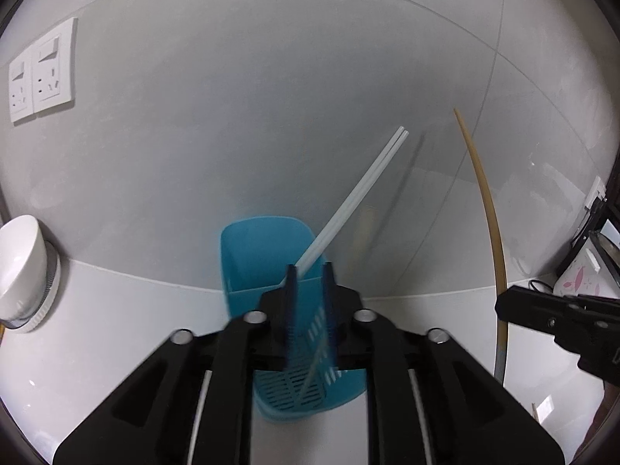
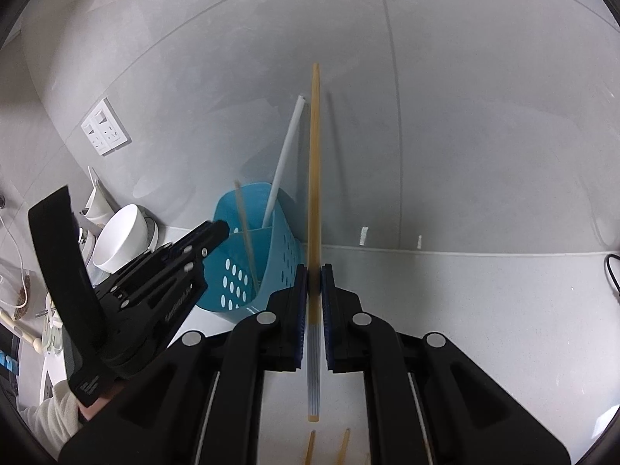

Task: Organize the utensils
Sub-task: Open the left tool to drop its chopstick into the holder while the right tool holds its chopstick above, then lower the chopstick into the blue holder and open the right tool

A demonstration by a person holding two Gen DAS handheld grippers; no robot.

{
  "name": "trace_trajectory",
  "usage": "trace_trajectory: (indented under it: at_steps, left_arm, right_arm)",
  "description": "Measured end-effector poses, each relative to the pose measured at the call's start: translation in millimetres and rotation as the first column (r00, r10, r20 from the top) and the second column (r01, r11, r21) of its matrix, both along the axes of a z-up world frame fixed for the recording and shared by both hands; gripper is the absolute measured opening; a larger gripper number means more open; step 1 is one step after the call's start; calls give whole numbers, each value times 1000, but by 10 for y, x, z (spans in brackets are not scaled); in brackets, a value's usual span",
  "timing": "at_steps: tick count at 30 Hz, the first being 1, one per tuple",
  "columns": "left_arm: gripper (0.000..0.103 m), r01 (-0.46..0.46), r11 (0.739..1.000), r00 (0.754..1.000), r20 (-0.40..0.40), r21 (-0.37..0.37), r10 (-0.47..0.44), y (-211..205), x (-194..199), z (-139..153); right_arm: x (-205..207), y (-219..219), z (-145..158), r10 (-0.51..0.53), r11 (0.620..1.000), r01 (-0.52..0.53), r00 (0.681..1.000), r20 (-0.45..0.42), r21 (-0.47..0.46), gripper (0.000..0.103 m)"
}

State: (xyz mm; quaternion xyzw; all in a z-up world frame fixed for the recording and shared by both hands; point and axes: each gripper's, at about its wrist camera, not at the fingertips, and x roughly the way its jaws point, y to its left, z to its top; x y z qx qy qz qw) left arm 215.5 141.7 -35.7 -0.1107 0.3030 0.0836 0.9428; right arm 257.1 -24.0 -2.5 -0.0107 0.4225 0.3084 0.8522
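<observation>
A blue perforated utensil holder (image 1: 267, 255) stands on the white counter against the wall, with two white chopsticks (image 1: 360, 190) leaning in it. My left gripper (image 1: 310, 271) is narrowly open over the holder's near rim. A blurred tan chopstick (image 2: 244, 228) is dropping into the holder (image 2: 248, 267) just ahead of the left gripper (image 2: 217, 228). My right gripper (image 2: 314, 271) is shut on a tan chopstick (image 2: 314, 178), held upright right of the holder; it shows at the right of the left wrist view (image 1: 484, 201).
A white bowl (image 1: 19, 263) sits upturned on a round stand at the left. Wall sockets (image 1: 42, 69) are above it. Several more tan chopsticks (image 2: 327, 445) lie on the counter below the right gripper. A black cable (image 2: 612, 271) is at the right.
</observation>
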Motion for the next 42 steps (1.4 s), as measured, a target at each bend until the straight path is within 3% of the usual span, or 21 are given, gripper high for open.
trace_trajectory:
  at_steps: [7,11,15,21,27,42]
  left_arm:
    - [68,-61,998,998,-36,-6,60,111,-293,126]
    - [84,-102,995,993,-67,-16,101,176,-374,185]
    - [92,-130,991,988,-92,-24,127,259,-472,213]
    - [97,-158,987,983,-92,21,159,443,-643,261]
    - [97,-163,987,981,-103,9,163,524,-708,231]
    - [97,-187,982,971,-153,1,186,695,-683,119]
  right_arm:
    - [15,109,61,21,999,-22,1000,19,31,7]
    - [28,202,83,35,998,-36,999,31,49,7]
    - [35,318,129,47,996,-50,998,52,69,7]
    - [31,472,201,47,991,-59,994,98,121,7]
    - [33,628,169,39,986,-62,989,142,156,7]
    - [82,811,-198,12,987,-39,985,170,153,7]
